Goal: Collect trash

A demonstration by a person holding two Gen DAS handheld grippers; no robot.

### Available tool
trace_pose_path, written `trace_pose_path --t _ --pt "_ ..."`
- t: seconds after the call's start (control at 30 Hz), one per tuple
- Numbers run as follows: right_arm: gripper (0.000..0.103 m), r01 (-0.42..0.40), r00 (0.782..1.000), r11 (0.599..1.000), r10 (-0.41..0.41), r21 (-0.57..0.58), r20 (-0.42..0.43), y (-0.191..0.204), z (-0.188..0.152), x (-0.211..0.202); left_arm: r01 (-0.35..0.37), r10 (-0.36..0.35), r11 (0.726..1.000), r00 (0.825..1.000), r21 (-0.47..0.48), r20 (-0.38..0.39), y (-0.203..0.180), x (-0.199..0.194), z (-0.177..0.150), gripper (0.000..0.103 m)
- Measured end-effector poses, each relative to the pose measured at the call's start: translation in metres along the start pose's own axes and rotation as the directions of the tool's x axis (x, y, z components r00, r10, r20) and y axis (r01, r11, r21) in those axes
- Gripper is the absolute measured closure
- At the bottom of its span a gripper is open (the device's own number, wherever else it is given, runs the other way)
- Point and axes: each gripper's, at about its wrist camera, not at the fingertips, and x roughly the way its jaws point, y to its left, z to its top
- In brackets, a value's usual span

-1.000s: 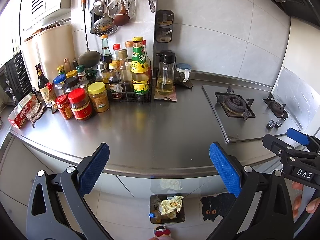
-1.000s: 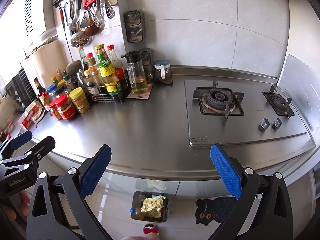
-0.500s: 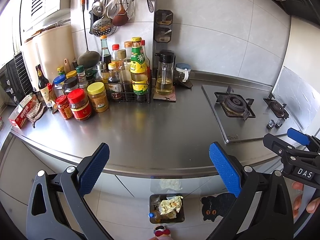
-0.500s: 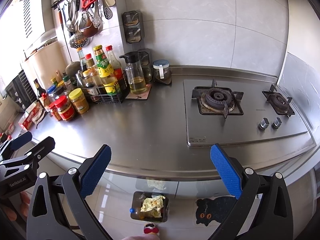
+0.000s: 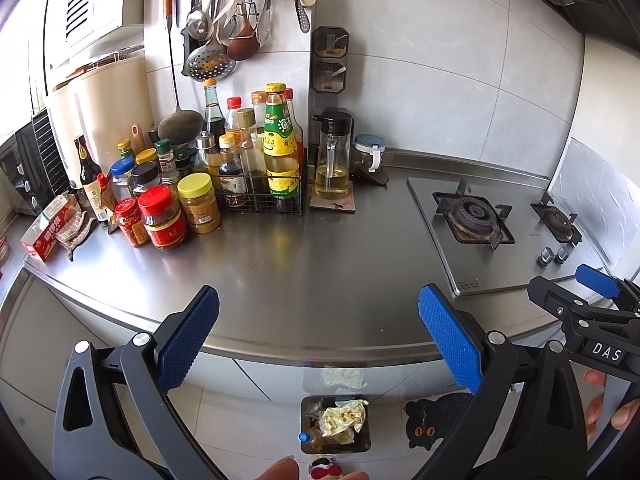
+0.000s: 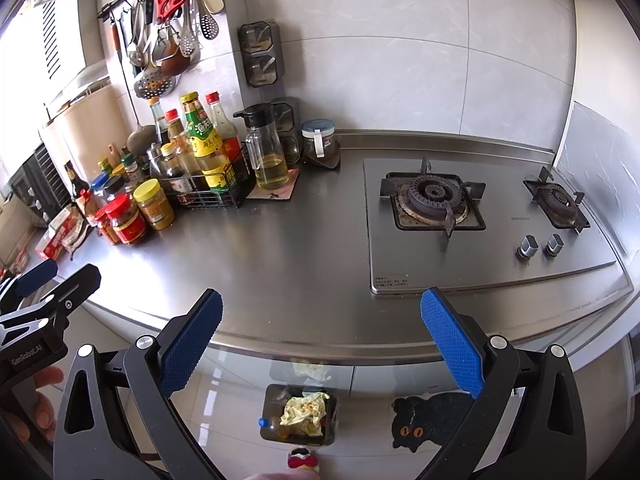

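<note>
Left gripper (image 5: pixel 319 336) held wide, nothing gripped; right gripper (image 6: pixel 321 338) likewise. Both held near counter (image 5: pixel 320 272) edge. Trash bin (image 5: pixel 360 446) seen on floor below (crumpled wrapper (image 5: pixel 340 420) inside), beside cat mat (image 5: pixel 432 420).

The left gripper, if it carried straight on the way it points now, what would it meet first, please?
Probably the bare steel countertop: the left gripper is open and empty at the counter's front edge, with nothing between its fingers. The oil dispenser stands well beyond; depth is unclear.
</note>
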Motion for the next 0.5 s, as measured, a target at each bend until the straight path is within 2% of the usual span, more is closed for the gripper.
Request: trace_pose_path --t 0.13,0.27,0.5 --pt "0.003 -0.002 1.0 1.0 0.002 -0.003 -0.008 -0.0015 0.001 0.0038 -0.019 0.019 1.0 1.0 -0.004 -0.002 -0.0009 0.0021 0.0011 0.008" --pt "0.003 -0.002 1.0 1.0 0.002 -0.006 -0.016 -0.0016 0.0012 0.006 0.01 -0.01 1.0 1.0 -0.018 -0.01 -0.0002 0.0039 0.0016 0.008" --pt "0.003 -0.003 1.0 1.0 0.003 -0.001 -0.023 -0.0024 0.0004 0.0089 0.004 -0.004 1.0 1.0 -0.021 -0.004 -0.0013 0.0074 0.0011 0.008"
